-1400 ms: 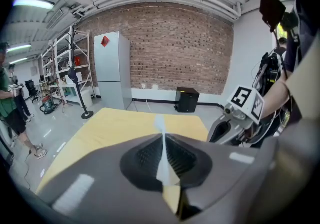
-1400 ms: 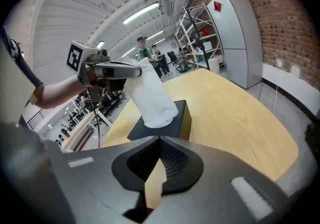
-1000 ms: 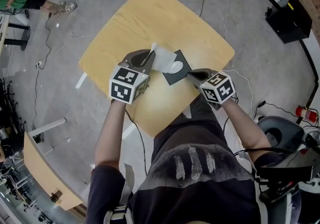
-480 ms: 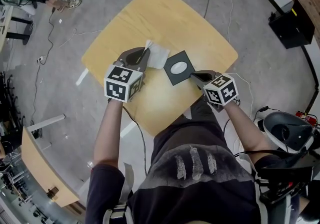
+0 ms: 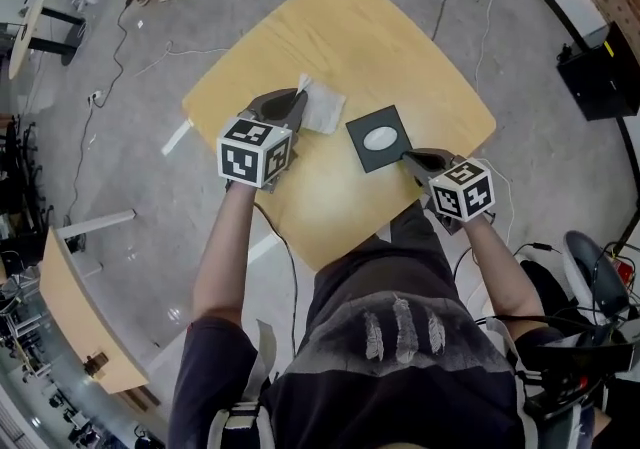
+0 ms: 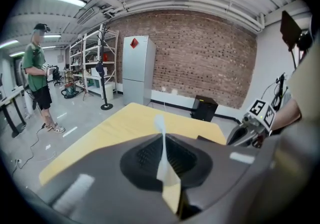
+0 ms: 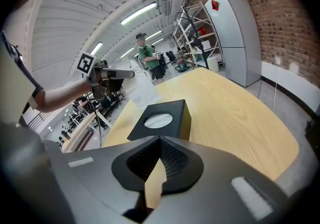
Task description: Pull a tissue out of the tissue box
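My left claw [image 5: 292, 105] pinches the tissue [image 5: 325, 109], clear of the tissue box [image 5: 380, 138] at four o'clock; my right claw [image 5: 413, 159], pressed together and empty, sits just beside that box.

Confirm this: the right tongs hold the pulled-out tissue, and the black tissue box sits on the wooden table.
Wrong tongs: the left tongs hold the tissue, pinched shut on it in the left gripper view. The black tissue box does sit on the wooden table.
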### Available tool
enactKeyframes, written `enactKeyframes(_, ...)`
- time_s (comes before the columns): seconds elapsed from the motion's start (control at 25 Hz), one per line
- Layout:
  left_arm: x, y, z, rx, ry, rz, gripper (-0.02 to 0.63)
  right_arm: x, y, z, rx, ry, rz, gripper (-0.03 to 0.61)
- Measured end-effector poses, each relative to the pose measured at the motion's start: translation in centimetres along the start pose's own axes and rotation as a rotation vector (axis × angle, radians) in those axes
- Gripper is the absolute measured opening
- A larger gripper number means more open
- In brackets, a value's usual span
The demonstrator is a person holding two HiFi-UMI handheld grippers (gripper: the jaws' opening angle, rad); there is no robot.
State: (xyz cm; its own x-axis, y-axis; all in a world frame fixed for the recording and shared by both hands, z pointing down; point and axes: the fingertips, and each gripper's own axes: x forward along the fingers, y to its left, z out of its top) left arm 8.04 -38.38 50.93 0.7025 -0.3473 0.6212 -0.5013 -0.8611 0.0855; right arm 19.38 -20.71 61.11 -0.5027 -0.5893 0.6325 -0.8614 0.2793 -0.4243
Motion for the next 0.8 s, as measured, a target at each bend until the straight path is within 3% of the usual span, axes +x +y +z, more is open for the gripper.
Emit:
enactKeyframes(0.16,-0.3,1.9,-0.7,-0.032,-0.004,0.018,0.006,0.7,0.5,0.1,0.002,-0.003,0.001,-0.002)
enactKeyframes(0.28,-0.2,3.4,-1.9,-0.109,-0.004,0.023,0.006,1.0,0.7,0.1,0.002,0.006,0.005,-0.002)
enactKeyframes(0.56,-2.2,4.9,-0.9,-0.434,-0.155,-0.091,0.008,1.0,0.8,0.2,0.002,0.009,0.014,-0.002)
enactKeyframes(0.68,-1.7,6.7,-3.4,-0.554,-0.124,-0.067,0.011,0.7,0.3,0.0,0.002,0.016,0.016,-0.002)
enactKeyframes(0.8,-0.8,8.0,-6.7,-0.578,-0.056,-0.018,0.06,0.6,0.0,-0.2,0.003,0.016,0.01,-0.002)
